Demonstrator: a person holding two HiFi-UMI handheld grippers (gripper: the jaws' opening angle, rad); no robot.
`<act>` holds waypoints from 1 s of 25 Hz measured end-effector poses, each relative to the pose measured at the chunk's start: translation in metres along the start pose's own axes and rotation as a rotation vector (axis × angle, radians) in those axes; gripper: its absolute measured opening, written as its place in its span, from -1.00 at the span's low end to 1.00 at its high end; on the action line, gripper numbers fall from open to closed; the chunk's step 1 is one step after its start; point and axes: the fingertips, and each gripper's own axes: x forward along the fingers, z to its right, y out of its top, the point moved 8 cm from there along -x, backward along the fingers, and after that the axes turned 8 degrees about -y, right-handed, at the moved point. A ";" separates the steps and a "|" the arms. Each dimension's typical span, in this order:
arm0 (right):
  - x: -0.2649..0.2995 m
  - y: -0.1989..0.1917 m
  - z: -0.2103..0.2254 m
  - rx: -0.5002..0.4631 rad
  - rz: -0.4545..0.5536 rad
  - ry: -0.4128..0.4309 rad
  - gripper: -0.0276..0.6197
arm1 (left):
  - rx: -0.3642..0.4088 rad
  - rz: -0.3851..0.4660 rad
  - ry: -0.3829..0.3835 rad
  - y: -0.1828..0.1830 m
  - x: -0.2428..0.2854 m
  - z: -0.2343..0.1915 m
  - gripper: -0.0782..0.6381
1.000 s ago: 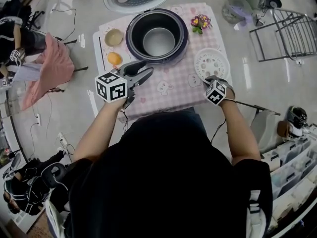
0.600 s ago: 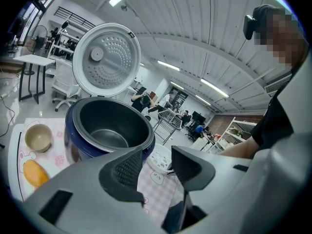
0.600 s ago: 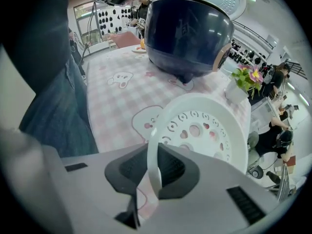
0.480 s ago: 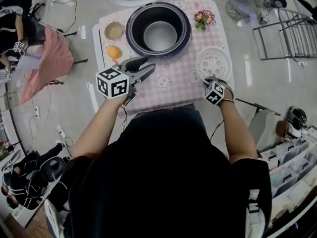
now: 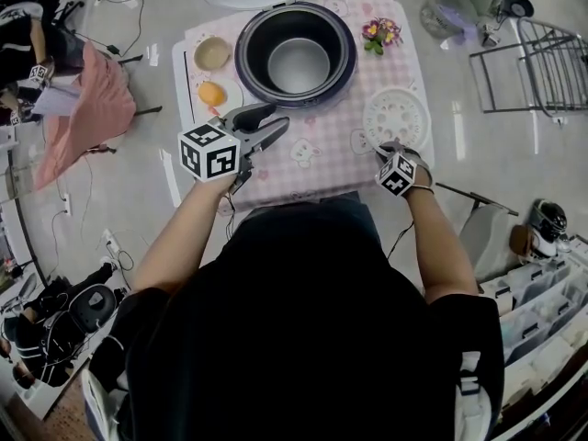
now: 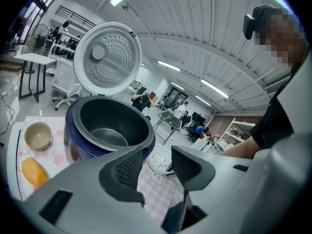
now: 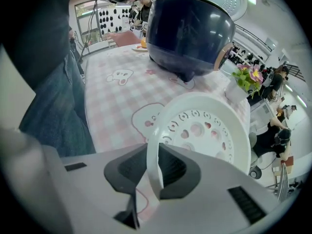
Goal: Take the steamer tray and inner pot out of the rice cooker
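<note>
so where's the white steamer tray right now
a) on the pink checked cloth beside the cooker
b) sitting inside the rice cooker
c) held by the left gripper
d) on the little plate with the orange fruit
a: the steamer tray sits on the checked cloth, right of the rice cooker. Its near rim is between the jaws of the right gripper, which have just been opening.

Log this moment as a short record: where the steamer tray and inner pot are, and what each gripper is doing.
Steamer tray: out, on the checked cloth right of the rice cooker
Inner pot: inside the cooker
Right gripper: tongs on the tray's rim, just been opening
Left gripper: tongs open, empty
</note>
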 end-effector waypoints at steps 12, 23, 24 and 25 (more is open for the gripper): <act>-0.036 0.011 0.015 0.128 0.065 -0.023 -0.59 | 0.010 0.051 -0.008 0.003 -0.010 -0.002 -0.21; -0.108 0.075 0.061 0.283 0.294 -0.049 -0.53 | 0.031 0.113 0.013 0.014 -0.038 0.000 -0.21; -0.116 0.083 0.069 0.293 0.320 -0.060 -0.51 | 0.031 0.118 0.018 0.015 -0.041 -0.001 -0.21; -0.123 0.090 0.077 0.305 0.346 -0.070 -0.50 | 0.032 0.122 0.023 0.016 -0.044 -0.002 -0.21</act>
